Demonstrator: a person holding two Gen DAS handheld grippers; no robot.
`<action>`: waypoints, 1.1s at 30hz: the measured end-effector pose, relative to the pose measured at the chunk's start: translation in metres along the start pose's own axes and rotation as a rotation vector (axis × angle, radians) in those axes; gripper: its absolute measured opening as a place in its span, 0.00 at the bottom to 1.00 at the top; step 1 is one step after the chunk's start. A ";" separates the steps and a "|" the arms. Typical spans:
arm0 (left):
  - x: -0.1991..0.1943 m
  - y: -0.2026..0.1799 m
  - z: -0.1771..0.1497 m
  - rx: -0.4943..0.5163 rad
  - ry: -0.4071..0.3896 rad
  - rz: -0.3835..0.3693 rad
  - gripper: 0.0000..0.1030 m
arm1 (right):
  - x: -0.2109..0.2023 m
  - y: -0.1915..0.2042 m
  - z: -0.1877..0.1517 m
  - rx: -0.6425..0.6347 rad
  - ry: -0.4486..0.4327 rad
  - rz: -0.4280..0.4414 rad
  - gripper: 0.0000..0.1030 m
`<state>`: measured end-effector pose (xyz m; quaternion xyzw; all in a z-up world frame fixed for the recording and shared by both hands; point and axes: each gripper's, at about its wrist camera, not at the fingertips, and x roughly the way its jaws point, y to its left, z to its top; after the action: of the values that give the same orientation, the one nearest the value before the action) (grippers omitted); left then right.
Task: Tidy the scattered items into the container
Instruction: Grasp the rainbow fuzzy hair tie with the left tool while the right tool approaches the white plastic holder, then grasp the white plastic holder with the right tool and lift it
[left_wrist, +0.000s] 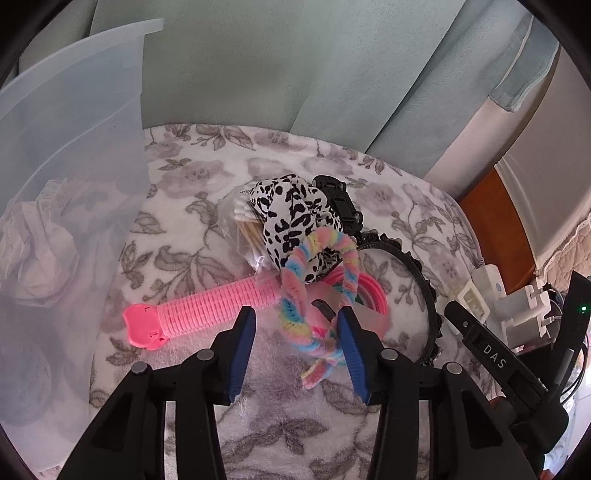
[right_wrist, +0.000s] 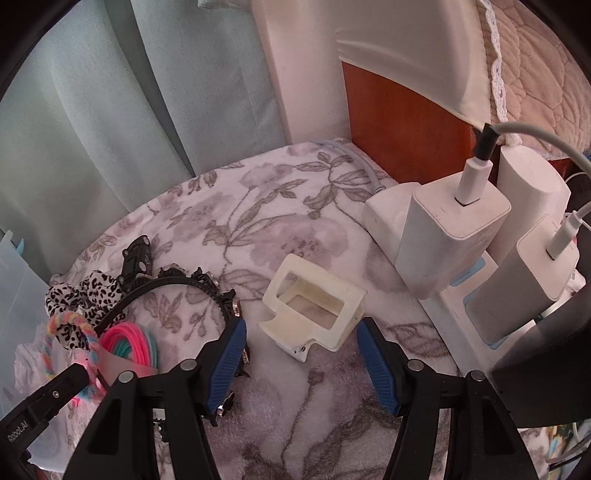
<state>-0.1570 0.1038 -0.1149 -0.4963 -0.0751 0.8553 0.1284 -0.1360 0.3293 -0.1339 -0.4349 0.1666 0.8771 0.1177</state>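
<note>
My left gripper (left_wrist: 297, 325) is open, its blue pads either side of a rainbow fuzzy loop (left_wrist: 317, 280) that lies on a pile: a pink hair roller (left_wrist: 207, 310), a black-and-white spotted scrunchie (left_wrist: 291, 218), a bag of cotton swabs (left_wrist: 240, 221), pink cords (left_wrist: 369, 291), a black headband (left_wrist: 424, 280) and a black toy car (left_wrist: 340, 199). The clear plastic container (left_wrist: 70, 177) stands at the left with crumpled paper inside. My right gripper (right_wrist: 301, 343) is open around a cream plastic frame piece (right_wrist: 314, 302). The headband (right_wrist: 173, 286) touches its left finger.
A white power strip with chargers and cables (right_wrist: 476, 251) sits at the right on the floral blanket (right_wrist: 258, 221). A wooden bed frame (right_wrist: 402, 125) and pale green curtain (right_wrist: 110, 110) stand behind. The blanket's edge curves at the back.
</note>
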 end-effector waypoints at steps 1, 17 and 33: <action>0.001 0.000 0.000 0.000 -0.004 -0.004 0.45 | 0.002 -0.001 0.000 0.005 0.001 -0.002 0.64; 0.007 -0.004 0.001 0.031 -0.038 -0.042 0.14 | 0.014 0.003 0.009 -0.001 -0.047 -0.055 0.60; -0.024 -0.008 -0.010 0.035 -0.060 -0.025 0.08 | -0.030 -0.003 0.007 0.009 -0.068 -0.035 0.60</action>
<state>-0.1361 0.1044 -0.0982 -0.4671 -0.0704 0.8693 0.1455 -0.1222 0.3328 -0.1060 -0.4073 0.1586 0.8884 0.1405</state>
